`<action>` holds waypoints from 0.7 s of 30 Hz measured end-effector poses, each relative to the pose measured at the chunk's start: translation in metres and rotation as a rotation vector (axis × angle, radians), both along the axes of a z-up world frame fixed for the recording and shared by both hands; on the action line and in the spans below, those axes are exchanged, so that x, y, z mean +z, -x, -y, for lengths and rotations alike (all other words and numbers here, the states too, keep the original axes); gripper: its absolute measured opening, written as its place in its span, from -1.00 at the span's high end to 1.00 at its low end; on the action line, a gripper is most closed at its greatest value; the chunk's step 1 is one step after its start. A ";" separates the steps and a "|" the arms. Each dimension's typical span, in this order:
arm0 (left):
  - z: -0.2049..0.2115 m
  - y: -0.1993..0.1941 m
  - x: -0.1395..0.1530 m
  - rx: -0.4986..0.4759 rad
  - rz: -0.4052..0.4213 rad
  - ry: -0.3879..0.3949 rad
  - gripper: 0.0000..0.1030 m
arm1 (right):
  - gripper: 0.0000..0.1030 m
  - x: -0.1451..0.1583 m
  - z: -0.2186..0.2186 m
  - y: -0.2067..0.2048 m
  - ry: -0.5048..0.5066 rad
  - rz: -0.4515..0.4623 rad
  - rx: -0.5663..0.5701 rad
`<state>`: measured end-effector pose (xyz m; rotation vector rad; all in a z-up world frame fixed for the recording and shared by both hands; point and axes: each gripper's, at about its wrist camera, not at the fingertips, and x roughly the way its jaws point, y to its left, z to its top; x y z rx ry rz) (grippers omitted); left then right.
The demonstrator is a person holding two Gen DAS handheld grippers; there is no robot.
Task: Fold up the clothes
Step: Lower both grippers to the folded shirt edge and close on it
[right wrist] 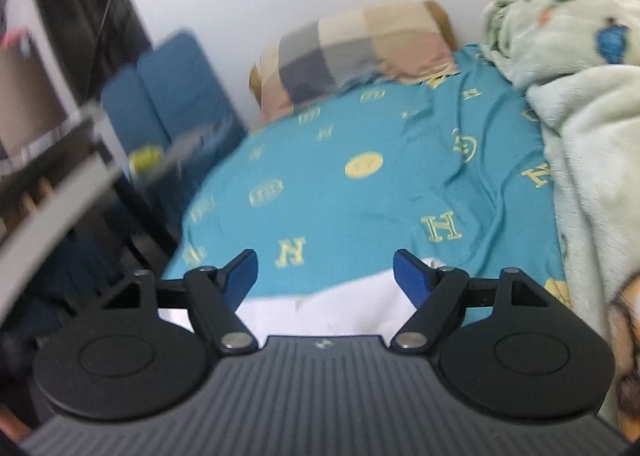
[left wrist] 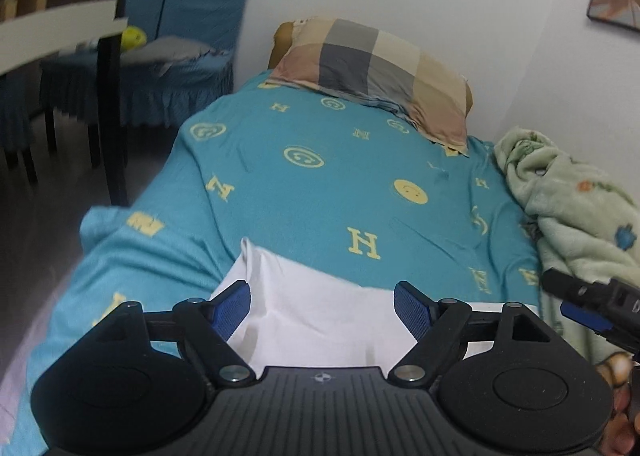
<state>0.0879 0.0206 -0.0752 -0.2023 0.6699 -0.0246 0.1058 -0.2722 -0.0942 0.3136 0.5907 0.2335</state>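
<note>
Left tongs [left wrist: 322, 306] agape, nothing gripped | right tongs [right wrist: 325, 276] likewise | white cloth [left wrist: 312, 308] lies under both your tips, likely placed for pinching | fold state unreadable

Each hand-held tool shares one build. The left gripper [left wrist: 322, 306] has a dark grey ribbed body with a small round crosshair mark near its front edge. On either side sits a black rounded housing with a shallow oval recess. Black link bars, pinned with silver screws, carry two fingers [left wrist: 412, 310] faced with blue textured pads. The right gripper [right wrist: 325, 276] looks the same, with its blue fingers [right wrist: 240, 276] softened by blur, so any pad texture is hard to confirm. A bit of a hand [left wrist: 622, 416] shows at the left view's lower right edge.
</note>
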 end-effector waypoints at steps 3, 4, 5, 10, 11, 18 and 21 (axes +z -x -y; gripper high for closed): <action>0.009 -0.023 -0.010 -0.007 -0.031 -0.091 -0.60 | -0.43 -0.012 -0.015 -0.021 0.122 -0.030 0.034; 0.011 -0.030 -0.015 -0.010 -0.045 -0.110 -0.60 | -0.42 -0.017 -0.017 -0.025 0.139 -0.043 0.035; 0.011 -0.037 -0.020 -0.010 -0.061 -0.120 -0.60 | -0.40 -0.022 -0.019 -0.030 0.157 -0.056 0.036; 0.006 -0.068 -0.050 -0.018 -0.136 -0.118 -0.60 | -0.32 -0.049 -0.026 -0.045 0.235 -0.108 0.053; 0.006 -0.073 -0.056 -0.020 -0.152 -0.122 -0.60 | -0.32 -0.054 -0.027 -0.048 0.239 -0.122 0.055; 0.001 -0.084 -0.075 -0.023 -0.205 -0.107 -0.64 | -0.33 -0.080 -0.036 -0.066 0.251 -0.166 0.088; -0.001 -0.086 -0.080 -0.022 -0.219 -0.099 -0.64 | -0.33 -0.081 -0.038 -0.066 0.255 -0.164 0.087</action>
